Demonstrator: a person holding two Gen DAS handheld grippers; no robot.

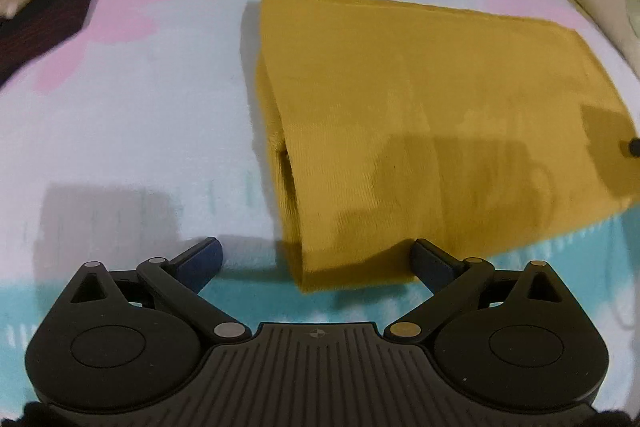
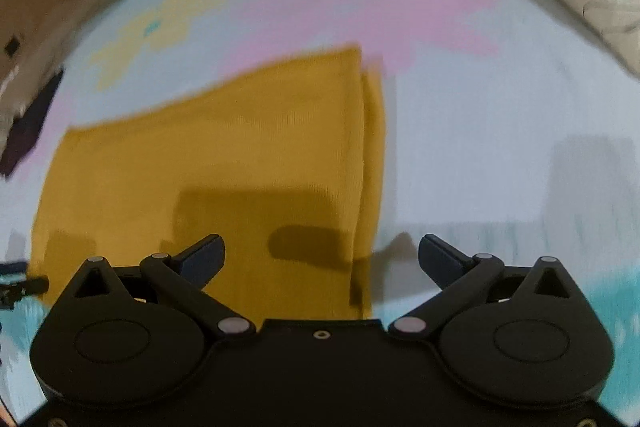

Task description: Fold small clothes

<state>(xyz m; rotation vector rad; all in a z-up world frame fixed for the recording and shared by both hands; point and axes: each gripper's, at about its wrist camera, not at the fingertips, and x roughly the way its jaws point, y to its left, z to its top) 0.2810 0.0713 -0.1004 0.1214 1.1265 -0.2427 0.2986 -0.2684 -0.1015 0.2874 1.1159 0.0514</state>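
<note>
1. My left gripper [image 1: 316, 259] is spread wide and holds nothing; its fingers straddle the near left corner of the yellow garment [image 1: 420, 131].
2. My right gripper [image 2: 322, 255] is likewise wide apart and empty, over the garment's near right edge.
3. The garment lies folded on the flowered sheet [image 1: 132, 131].
4. A dark cloth [image 1: 44, 23] sits far left.
</note>
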